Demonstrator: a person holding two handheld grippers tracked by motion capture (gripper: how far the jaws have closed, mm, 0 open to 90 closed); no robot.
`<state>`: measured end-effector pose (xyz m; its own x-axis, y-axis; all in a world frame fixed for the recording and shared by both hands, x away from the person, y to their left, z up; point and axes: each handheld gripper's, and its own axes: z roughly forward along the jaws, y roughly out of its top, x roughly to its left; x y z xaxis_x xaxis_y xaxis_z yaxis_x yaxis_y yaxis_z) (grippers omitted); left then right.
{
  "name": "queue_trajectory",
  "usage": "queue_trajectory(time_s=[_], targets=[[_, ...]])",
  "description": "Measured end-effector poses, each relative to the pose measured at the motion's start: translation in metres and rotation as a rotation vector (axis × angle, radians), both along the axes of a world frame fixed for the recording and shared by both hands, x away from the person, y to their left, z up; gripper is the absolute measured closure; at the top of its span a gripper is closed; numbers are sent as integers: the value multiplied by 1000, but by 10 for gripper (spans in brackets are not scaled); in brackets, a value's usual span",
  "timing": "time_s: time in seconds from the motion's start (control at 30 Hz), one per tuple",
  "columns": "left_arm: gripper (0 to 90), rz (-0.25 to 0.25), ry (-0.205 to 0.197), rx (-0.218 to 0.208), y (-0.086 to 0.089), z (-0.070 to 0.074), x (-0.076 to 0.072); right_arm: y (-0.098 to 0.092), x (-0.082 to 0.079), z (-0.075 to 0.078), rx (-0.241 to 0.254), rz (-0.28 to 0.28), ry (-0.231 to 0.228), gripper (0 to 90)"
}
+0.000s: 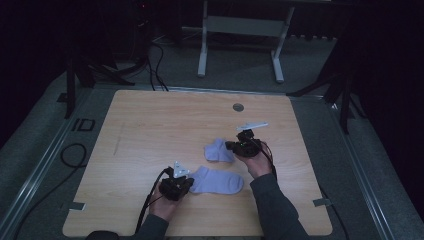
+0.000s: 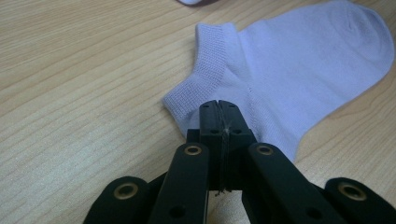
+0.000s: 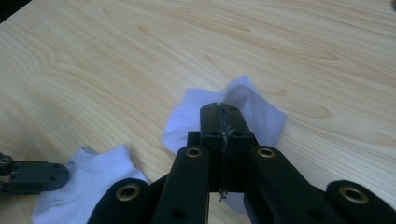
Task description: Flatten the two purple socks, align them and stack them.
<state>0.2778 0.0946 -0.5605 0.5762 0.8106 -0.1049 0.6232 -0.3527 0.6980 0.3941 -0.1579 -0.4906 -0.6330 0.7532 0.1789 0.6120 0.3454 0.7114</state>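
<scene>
- Two pale lavender ankle socks lie on the light wood-grain surface (image 1: 150, 125).
- Flat sock (image 1: 217, 181): soft knit, ribbed cuff, rounded toe; spread out near the front edge, toe pointing toward the person's right.
- Left gripper (image 1: 186, 182): jaws clenched tight, tips over the cuff end of the flat sock (image 2: 289, 70); whether fabric is pinched between them cannot be told.
- Bunched sock (image 1: 218, 150): crumpled, folded on itself, lying just behind the flat sock, toward the middle of the surface.
- Right gripper (image 1: 231, 146): jaws clenched, tips over the bunched sock (image 3: 261, 116); a grip on the cloth cannot be confirmed.
- Both grippers: black, hinged arms with brass-coloured rivets, grey three-cornered top plates.
</scene>
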Motion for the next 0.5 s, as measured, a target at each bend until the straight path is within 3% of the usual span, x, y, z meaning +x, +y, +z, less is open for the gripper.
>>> queue_trajectory(time_s=[0.5], targets=[[893,0,0,2,0,0,0,-29,7,1,8,-98,-6,894]])
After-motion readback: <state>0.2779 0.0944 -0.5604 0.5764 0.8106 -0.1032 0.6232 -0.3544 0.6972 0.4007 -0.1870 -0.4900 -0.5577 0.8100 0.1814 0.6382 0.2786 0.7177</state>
